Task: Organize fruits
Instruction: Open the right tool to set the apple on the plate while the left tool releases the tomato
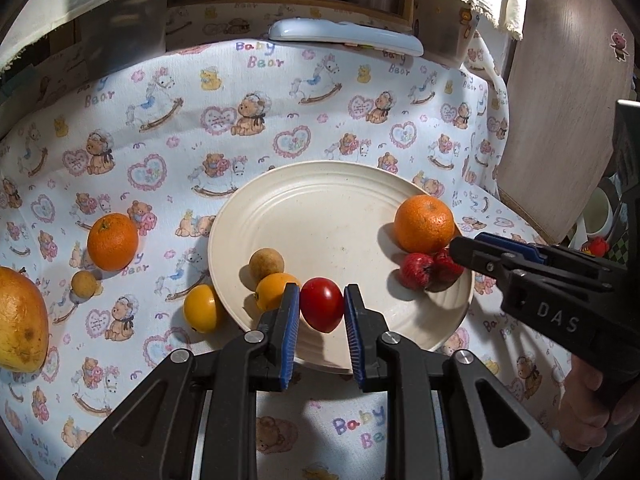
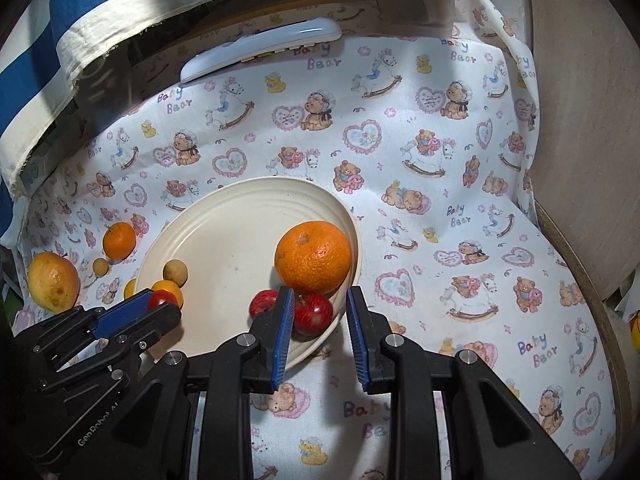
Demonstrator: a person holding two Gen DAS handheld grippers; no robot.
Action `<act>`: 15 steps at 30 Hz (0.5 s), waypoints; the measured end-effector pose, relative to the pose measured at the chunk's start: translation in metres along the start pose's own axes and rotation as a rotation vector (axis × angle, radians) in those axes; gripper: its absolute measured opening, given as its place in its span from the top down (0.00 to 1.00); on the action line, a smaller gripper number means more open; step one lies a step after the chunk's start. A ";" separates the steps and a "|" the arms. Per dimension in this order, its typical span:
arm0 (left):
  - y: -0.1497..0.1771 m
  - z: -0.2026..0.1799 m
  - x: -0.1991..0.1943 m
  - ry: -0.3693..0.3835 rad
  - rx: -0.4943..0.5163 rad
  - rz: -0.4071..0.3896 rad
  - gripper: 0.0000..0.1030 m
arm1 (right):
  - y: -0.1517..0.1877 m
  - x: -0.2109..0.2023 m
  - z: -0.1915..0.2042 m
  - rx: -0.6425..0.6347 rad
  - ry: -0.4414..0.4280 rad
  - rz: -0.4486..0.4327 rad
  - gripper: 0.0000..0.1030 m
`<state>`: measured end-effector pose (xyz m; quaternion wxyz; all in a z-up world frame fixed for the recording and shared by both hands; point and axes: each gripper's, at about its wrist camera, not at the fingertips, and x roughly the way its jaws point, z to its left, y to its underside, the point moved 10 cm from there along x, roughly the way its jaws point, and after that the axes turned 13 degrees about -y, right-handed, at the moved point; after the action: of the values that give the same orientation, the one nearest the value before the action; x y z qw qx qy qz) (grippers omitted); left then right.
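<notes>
- The left gripper (image 1: 322, 288) is clenched on a small red tomato (image 1: 322, 310), with both blue pads flat against its sides. It hangs just over the near rim of the cream plate (image 1: 320, 184). My guess is the tomato is about to be set down next to the fruit already gathered there.
- Right beside it on the plate are a yellow-orange fruit (image 1: 272, 288) and a little brown longan (image 1: 266, 263), so the small stuff seems to be clustering at that near-left edge.
- The right gripper (image 2: 320, 292) has its jaws pulled in narrow at the plate's near-right rim, with the tips at a pair of red fruits (image 2: 314, 312). One of them sits against the left pad, but a sliver of gap shows on the other side. I honestly can't tell if it's pinched or just resting on the plate.
- The big orange (image 2: 313, 256) sits on the plate just behind those red ones, touching or nearly touching them.
- Not yet sorted, out on the teddy-bear cloth (image 1: 240, 92) toward the table's left edge:
  - a second orange (image 1: 113, 242)
  - a yellow fruit (image 1: 203, 308) just off the plate rim
  - another longan (image 1: 84, 284)
  - a large yellowish fruit (image 1: 20, 320)
- Roughly halfway, I'd say.
- A white remote (image 1: 344, 36) lies along the far edge, well out of the way.
</notes>
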<state>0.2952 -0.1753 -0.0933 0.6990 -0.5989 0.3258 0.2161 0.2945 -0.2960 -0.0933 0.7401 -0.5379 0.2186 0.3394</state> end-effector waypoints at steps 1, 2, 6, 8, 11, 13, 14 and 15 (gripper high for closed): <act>0.000 0.000 0.001 0.001 0.001 0.003 0.79 | -0.001 -0.001 0.000 0.005 -0.002 -0.003 0.73; 0.001 0.000 0.002 0.001 0.002 0.006 0.79 | -0.001 -0.002 0.000 0.009 -0.005 -0.004 0.72; 0.001 -0.001 0.003 0.007 0.001 0.012 0.79 | -0.002 -0.005 0.000 0.023 -0.014 -0.010 0.62; 0.001 -0.002 0.003 0.005 0.005 0.012 0.79 | -0.002 -0.008 0.001 0.016 -0.007 -0.018 0.47; 0.003 -0.003 0.004 0.001 0.010 0.020 0.78 | -0.004 -0.011 0.002 0.007 -0.008 -0.029 0.47; 0.003 -0.003 0.004 -0.003 0.013 0.020 0.78 | -0.004 -0.012 0.002 0.011 -0.012 -0.031 0.47; 0.003 -0.003 0.004 -0.004 0.012 0.019 0.78 | -0.004 -0.012 0.002 0.012 -0.011 -0.032 0.47; 0.003 -0.002 0.004 -0.005 0.010 0.019 0.77 | -0.004 -0.012 0.001 0.012 -0.011 -0.033 0.47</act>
<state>0.2955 -0.1774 -0.0983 0.7007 -0.5917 0.3310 0.2223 0.2892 -0.2987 -0.0815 0.7500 -0.5350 0.2077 0.3289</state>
